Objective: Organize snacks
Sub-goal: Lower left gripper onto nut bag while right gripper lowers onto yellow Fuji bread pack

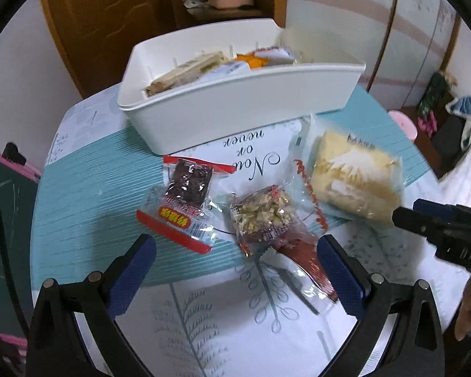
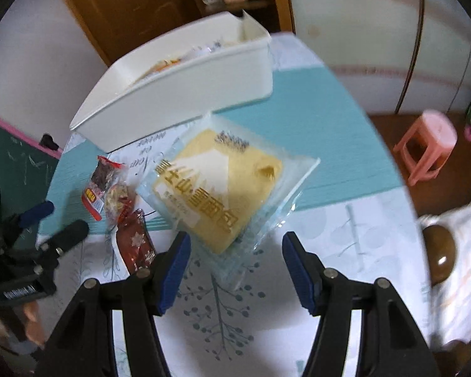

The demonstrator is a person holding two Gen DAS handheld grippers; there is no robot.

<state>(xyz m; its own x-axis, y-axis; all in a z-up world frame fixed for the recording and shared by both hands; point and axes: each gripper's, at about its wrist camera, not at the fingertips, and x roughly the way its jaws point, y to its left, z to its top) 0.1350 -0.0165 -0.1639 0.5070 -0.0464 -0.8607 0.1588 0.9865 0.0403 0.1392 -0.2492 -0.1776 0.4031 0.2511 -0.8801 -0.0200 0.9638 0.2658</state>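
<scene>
A white plastic bin (image 1: 235, 106) is seen at twelve o'clock on the worktop (image 1: 88, 194), which is covered with a teal and white printed cloth. Several wrapped snacks are already lying inside the bin (their kinds cannot be told apart clearly).

Three packets are left on the cloth in front of it. A red-edged packet of dark dried fruit (image 1: 185, 201) is placed at about eleven o'clock from the left gripper (image 1: 235, 260). A clear packet with a nut-topped cake and a red tail (image 1: 267, 220) is found at twelve to one o'clock, its tail lying between the fingers and close to the inner face of the right-hand finger (image 1: 339, 270); whether the two touch cannot be told. A clear packet of yellow bread (image 1: 354, 176) is set at two o'clock, just beside the bin's near wall.

The left gripper's fingers are spread wide and nothing is pinched between them.

In the right wrist view, the bread packet (image 2: 223, 188) is seen at twelve o'clock from the right gripper (image 2: 235, 267), whose fingers are likewise spread, with the packet's near corner lying between their tips. No contact can be made out (the view is blurred). A pink plastic stool (image 2: 427, 144) is visible on the floor at two o'clock.
</scene>
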